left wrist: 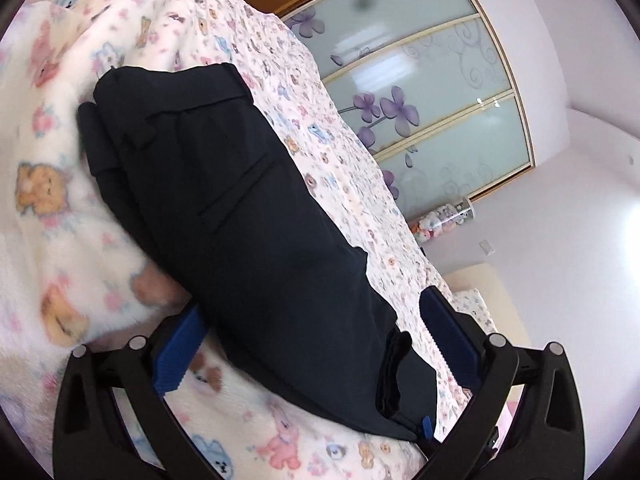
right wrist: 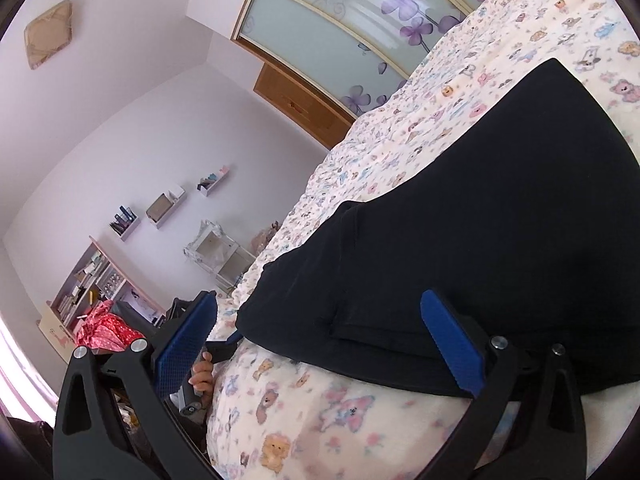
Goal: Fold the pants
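While the dark navy pants (left wrist: 240, 216) lie folded into a long bundle on the bed (left wrist: 340, 168), both grippers sit low at the near end with nothing gripped. The left gripper (left wrist: 312, 332) has its blue fingers (left wrist: 452, 340) spread wide, one on each side of the bundle's near end, and the cloth runs through the gap without being squeezed. Same deal in the right wrist view: the pants (right wrist: 480, 220) rest on the teddy-bear blanket (right wrist: 300, 412), and the right gripper (right wrist: 320, 340) is fully released, its fingers (right wrist: 184, 344) wide apart, one off the bed edge, the other over the fabric. A hand (right wrist: 202, 376) on a handle shows behind the fingers.
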`<state>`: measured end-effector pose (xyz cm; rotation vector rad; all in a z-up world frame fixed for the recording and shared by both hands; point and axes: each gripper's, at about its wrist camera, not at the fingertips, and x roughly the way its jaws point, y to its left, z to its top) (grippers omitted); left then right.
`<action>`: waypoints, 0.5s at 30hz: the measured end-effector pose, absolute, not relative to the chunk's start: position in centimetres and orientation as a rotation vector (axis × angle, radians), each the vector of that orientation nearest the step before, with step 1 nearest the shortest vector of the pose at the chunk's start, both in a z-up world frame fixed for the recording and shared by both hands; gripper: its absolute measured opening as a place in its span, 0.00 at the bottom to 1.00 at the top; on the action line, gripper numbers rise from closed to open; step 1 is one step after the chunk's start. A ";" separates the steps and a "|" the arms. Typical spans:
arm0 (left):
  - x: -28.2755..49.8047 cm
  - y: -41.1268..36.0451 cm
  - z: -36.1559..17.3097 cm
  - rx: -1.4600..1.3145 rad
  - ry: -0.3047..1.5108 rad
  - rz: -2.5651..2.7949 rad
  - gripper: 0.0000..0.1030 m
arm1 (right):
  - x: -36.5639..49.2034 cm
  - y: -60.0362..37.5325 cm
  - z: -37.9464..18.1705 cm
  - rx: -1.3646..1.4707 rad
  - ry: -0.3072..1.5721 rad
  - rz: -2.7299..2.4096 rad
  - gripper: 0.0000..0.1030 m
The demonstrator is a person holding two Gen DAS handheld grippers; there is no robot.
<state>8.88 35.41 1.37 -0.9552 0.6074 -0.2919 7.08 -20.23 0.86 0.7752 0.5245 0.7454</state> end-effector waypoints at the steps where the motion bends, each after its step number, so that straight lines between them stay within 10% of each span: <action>1: 8.8 35.2 1.5 -0.943 0.617 -0.279 0.98 | 7.1 -20.2 0.8 0.779 0.524 0.747 0.99; 15: 11.4 34.0 3.2 -0.857 0.721 -0.181 0.98 | 7.2 -20.3 0.5 0.801 0.519 0.761 0.99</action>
